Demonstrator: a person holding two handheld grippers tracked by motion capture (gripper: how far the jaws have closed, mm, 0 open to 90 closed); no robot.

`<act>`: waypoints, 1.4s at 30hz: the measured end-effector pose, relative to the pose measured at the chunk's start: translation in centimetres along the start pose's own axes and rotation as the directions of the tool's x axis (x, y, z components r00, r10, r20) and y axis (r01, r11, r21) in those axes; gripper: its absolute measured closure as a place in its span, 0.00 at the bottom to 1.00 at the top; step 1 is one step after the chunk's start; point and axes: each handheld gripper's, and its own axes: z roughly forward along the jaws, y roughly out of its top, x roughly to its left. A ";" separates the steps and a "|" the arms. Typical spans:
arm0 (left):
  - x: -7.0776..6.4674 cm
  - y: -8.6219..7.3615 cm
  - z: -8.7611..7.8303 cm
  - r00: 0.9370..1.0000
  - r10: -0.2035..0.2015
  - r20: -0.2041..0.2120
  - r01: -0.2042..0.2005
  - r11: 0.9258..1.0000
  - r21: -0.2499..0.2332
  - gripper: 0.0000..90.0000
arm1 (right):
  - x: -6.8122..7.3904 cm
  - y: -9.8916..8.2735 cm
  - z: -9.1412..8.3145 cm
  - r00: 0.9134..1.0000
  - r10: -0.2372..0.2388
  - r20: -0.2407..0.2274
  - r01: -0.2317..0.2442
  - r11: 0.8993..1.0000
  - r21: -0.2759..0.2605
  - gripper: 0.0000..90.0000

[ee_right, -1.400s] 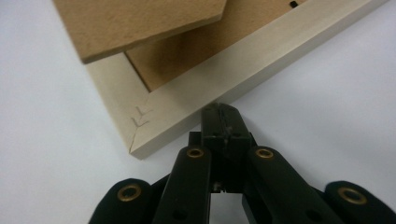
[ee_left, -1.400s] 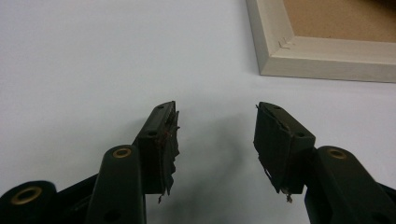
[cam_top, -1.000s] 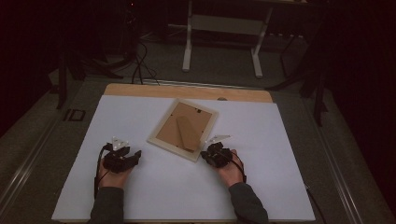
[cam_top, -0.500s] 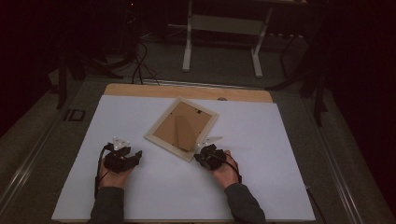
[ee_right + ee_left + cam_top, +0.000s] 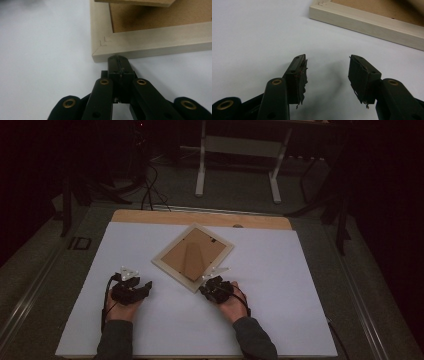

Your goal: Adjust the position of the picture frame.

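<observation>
A light wooden picture frame (image 5: 192, 254) lies face down on the white tabletop (image 5: 280, 285), its brown backing board up and a strut resting on it. My right gripper (image 5: 204, 290) is shut, with nothing between its jaws. Its tip touches the outer edge of the frame (image 5: 150, 41) right beside the near corner, as the right gripper view (image 5: 118, 60) shows. My left gripper (image 5: 145, 285) rests on the table to the left of the frame, open and empty. In the left gripper view (image 5: 328, 67) a rail of the frame (image 5: 367, 23) lies a short way ahead.
A bare wooden strip (image 5: 150, 216) runs along the table's far edge. Beyond it stand a white metal stand (image 5: 240, 150) and cables on the dark floor. White tabletop extends on both sides of the frame.
My right gripper has slid left along the frame's near side to its near corner. The frame seems to have turned a little. The left gripper has stayed in place.
</observation>
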 end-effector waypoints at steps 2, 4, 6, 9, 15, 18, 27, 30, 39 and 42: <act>0.0 0.0 0.0 1.000 -0.001 0.001 0.001 1.000 -0.002 0.54 | 0.1 0.2 0.2 1.000 -0.002 -0.004 0.002 1.000 0.000 1.00; 0.0 0.0 0.0 1.000 -0.003 0.003 0.003 1.000 -0.003 0.54 | 0.3 0.3 0.3 1.000 -0.002 -0.008 0.002 1.000 0.000 1.00; 0.0 0.0 0.0 1.000 -0.004 0.004 0.004 1.000 -0.002 0.54 | 0.5 0.4 0.5 1.000 -0.006 -0.011 0.006 1.000 -0.001 1.00; 0.0 0.0 0.0 1.000 -0.001 0.005 0.001 1.000 -0.001 0.54 | 0.7 0.7 0.7 1.000 -0.010 -0.015 0.010 1.000 0.002 1.00; 0.0 0.0 0.0 1.000 -0.004 0.014 0.004 1.000 -0.001 0.54 | 1.4 1.4 1.4 0.999 -0.031 -0.028 0.031 1.000 0.002 1.00; 0.1 0.0 0.0 1.000 -0.007 0.023 0.007 1.000 0.000 0.55 | 1.7 1.8 1.8 0.999 -0.034 -0.041 0.034 0.999 0.000 1.00; -0.1 0.0 0.1 0.999 0.005 0.045 -0.005 1.000 0.006 0.58 | 2.0 2.9 2.8 0.997 -0.033 -0.066 0.034 0.999 0.008 1.00; -0.1 0.0 0.2 0.999 0.006 0.046 -0.006 1.000 0.007 0.58 | 2.2 3.3 3.1 0.997 -0.043 -0.070 0.043 0.999 0.008 1.00; -0.2 0.0 0.2 0.999 0.017 0.048 -0.017 1.000 0.001 0.58 | 2.9 4.7 4.3 0.995 -0.071 -0.077 0.073 0.997 0.021 1.00; -0.3 0.1 0.2 0.999 0.023 0.046 -0.023 1.000 0.001 0.58 | 3.0 4.9 4.5 0.994 -0.071 -0.079 0.072 0.997 0.020 1.00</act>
